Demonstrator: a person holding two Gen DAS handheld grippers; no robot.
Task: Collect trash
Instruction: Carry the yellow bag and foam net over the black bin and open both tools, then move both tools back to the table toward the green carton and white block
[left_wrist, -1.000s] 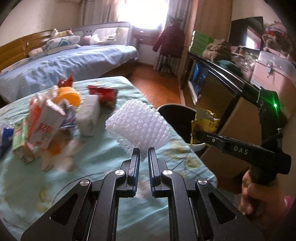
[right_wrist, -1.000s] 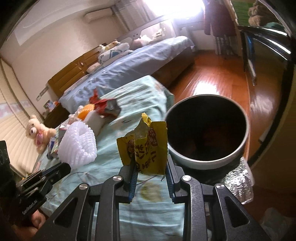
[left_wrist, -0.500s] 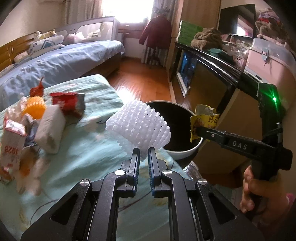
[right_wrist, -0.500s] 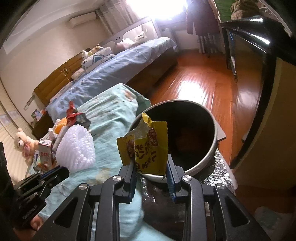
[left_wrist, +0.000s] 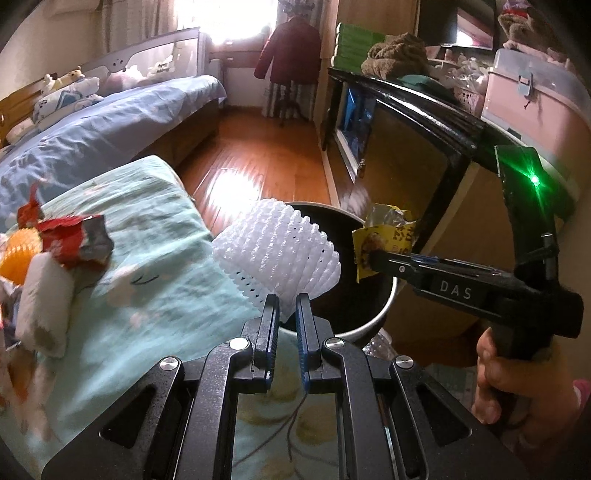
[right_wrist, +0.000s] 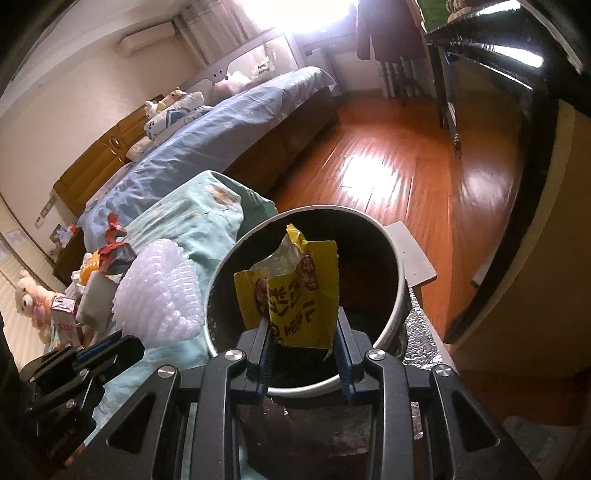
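My left gripper (left_wrist: 286, 306) is shut on the lower edge of a white foam fruit net (left_wrist: 277, 251), held over the near rim of a round dark trash bin (left_wrist: 384, 314). The net (right_wrist: 162, 291) hangs at the bin's left side in the right wrist view, with the left gripper (right_wrist: 125, 341) below it. My right gripper (right_wrist: 301, 325) holds a yellow snack wrapper (right_wrist: 295, 295) upright over the bin's mouth (right_wrist: 399, 273). Its jaws are opening, and the wrapper still sits between the pads. From the left wrist view, the wrapper (left_wrist: 384, 236) sticks up from the right gripper (left_wrist: 373, 254).
A table under a teal cloth (left_wrist: 147, 295) carries a red wrapper (left_wrist: 74, 240), a white tissue pack (left_wrist: 44, 306), an orange item and a small carton (right_wrist: 66, 325). A black cabinet (left_wrist: 406, 122) stands right of the bin. A person's hand (left_wrist: 517, 376) grips the right handle. Beyond lie a bed and wooden floor.
Both grippers have travelled right, from above the table to the bin, carrying the net and the wrapper. The right jaws stand a little wider around the wrapper.
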